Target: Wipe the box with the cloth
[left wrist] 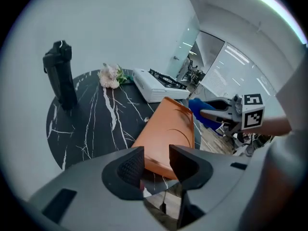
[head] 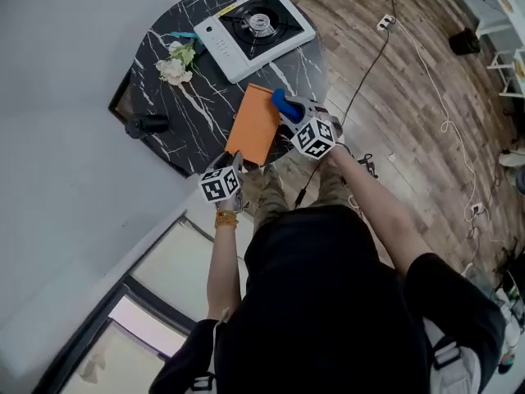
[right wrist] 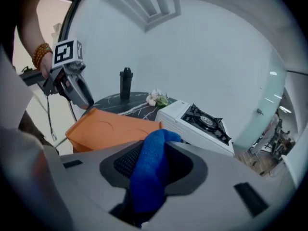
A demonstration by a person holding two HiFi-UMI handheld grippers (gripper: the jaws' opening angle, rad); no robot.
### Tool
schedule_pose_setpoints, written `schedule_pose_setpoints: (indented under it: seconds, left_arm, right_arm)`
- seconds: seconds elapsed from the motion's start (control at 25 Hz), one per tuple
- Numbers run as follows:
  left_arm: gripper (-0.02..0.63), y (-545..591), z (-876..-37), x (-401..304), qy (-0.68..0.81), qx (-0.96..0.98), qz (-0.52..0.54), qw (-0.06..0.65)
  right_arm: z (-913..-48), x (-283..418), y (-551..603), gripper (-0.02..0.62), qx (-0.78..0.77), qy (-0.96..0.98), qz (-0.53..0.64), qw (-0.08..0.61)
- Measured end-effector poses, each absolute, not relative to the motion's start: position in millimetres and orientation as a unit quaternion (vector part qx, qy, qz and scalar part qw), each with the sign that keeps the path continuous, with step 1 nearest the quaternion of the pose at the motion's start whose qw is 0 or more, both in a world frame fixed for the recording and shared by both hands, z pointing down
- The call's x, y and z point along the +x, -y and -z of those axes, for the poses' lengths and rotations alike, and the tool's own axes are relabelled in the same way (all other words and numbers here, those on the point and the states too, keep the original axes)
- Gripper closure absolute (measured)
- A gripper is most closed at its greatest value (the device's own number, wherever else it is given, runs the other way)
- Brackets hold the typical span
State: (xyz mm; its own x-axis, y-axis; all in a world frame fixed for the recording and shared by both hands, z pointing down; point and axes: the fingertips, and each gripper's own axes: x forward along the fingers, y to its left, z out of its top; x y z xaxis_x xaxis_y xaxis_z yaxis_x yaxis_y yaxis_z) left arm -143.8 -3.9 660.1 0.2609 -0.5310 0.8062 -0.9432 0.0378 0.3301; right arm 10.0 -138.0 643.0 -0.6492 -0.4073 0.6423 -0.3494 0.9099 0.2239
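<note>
A flat orange box [head: 256, 124] lies on the round black marble table [head: 197, 113], at the edge nearest the person. My left gripper [head: 237, 162] hovers at the box's near corner. In the left gripper view its jaws [left wrist: 156, 165] stand apart, with the box's [left wrist: 166, 134] end showing in the gap and nothing pressed between the pads. My right gripper [head: 289, 109] is shut on a blue cloth [head: 281, 103] over the box's far right corner. In the right gripper view the cloth [right wrist: 151, 165] hangs bunched between the jaws, just above the box [right wrist: 113, 126].
A white single-burner stove [head: 256, 29] stands at the table's far side, right behind the box. White flowers [head: 176, 66] lie to its left. A black bottle [head: 148, 125] stands at the table's left edge. Cables [head: 369, 64] trail over the wooden floor on the right.
</note>
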Motion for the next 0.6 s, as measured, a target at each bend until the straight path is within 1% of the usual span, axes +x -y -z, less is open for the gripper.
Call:
schedule_pose_setpoints:
  seconds: [0.12, 0.16, 0.28, 0.44, 0.6]
  left_arm:
    - [0.443, 3, -672, -146, 0.532, 0.663, -0.218, 0.479]
    - [0.459, 3, -673, -146, 0.526, 0.667, -0.212, 0.484]
    - [0.471, 3, -673, -147, 0.514, 0.675, -0.201, 0.490]
    - [0.508, 2, -674, -151, 0.510, 0.681, -0.214, 0.479]
    - [0.512, 2, -676, -150, 0.509, 0.681, -0.226, 0.475]
  right_arm:
    - [-672, 12, 141, 0.474, 0.197, 0.884, 0.028, 0.422]
    - [-677, 13, 142, 0.472, 0.196, 0.880, 0.017, 0.432]
    - [-681, 11, 143, 0.474, 0.191, 0.872, -0.012, 0.451]
    - [-681, 8, 143, 0.480, 0.190, 0.864, -0.033, 0.465]
    - [-681, 8, 137, 0.482, 0.194, 0.857, -0.045, 0.475]
